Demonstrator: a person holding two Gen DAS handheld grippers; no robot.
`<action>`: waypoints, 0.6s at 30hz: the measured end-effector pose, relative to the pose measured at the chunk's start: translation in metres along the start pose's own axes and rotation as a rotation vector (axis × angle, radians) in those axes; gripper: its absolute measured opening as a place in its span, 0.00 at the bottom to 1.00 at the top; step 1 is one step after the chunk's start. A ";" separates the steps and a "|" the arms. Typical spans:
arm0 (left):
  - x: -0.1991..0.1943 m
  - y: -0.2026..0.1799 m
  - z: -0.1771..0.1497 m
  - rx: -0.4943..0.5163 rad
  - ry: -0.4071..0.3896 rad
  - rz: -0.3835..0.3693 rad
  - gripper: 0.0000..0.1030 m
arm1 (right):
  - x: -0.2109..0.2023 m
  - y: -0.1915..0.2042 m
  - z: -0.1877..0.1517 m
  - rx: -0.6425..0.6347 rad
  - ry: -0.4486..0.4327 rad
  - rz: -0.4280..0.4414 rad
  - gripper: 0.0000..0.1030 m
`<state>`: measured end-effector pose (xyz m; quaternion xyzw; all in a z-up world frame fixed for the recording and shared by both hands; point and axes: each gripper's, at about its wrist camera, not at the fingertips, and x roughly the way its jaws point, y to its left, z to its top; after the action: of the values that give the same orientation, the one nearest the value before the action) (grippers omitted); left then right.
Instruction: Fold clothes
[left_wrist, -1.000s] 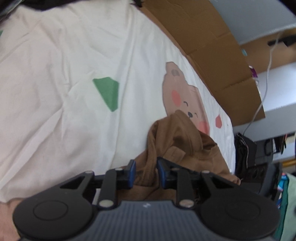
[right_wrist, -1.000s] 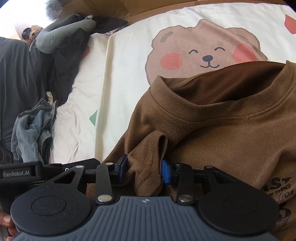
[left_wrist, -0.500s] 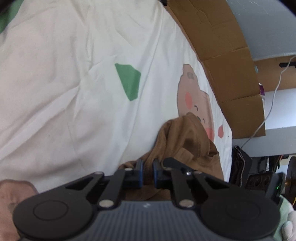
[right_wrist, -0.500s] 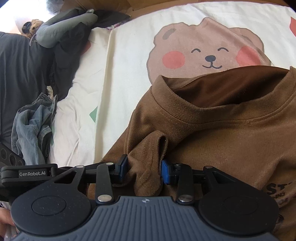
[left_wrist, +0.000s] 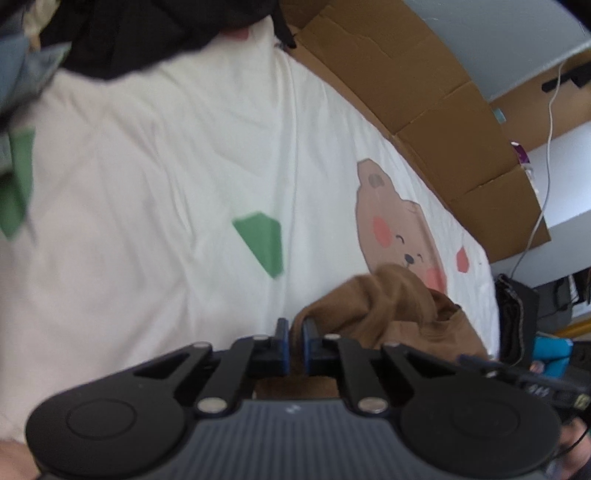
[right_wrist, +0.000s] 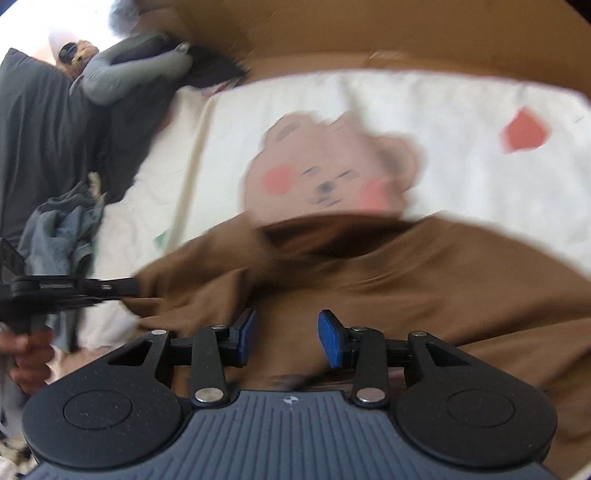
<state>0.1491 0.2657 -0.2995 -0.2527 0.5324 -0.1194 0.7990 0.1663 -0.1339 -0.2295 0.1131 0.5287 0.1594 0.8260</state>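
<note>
Brown shirt (right_wrist: 388, 280) bunched on the bear-print bed sheet (left_wrist: 166, 184). Left hand-held gripper (left_wrist: 294, 345) pinching a shirt edge, right hand-held gripper (right_wrist: 286, 338) spread wide, empty. Best to pull taut, flatten wrinkles before folding.

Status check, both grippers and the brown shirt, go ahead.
Left gripper shut on brown shirt edge. Right gripper open, empty, above the shirt. Shirt rumpled on bear-print sheet. Dark clothes pile off to the side, nothing blocking.

left wrist: low, close, facing along bedsheet (left_wrist: 147, 221) | right wrist: low, close | shared: bear print (left_wrist: 399, 236), brown shirt (right_wrist: 406, 280)
</note>
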 end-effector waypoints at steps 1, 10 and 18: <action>-0.002 0.001 0.004 0.015 -0.004 0.015 0.06 | -0.008 -0.011 0.004 -0.008 -0.015 -0.028 0.43; -0.009 -0.013 0.013 0.159 0.013 0.075 0.05 | -0.030 -0.112 0.036 -0.088 -0.043 -0.274 0.43; -0.004 -0.013 -0.002 0.156 0.053 0.093 0.05 | -0.029 -0.164 0.025 -0.105 0.018 -0.337 0.42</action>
<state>0.1466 0.2560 -0.2904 -0.1613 0.5537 -0.1301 0.8065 0.2009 -0.2971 -0.2533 -0.0217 0.5383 0.0471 0.8411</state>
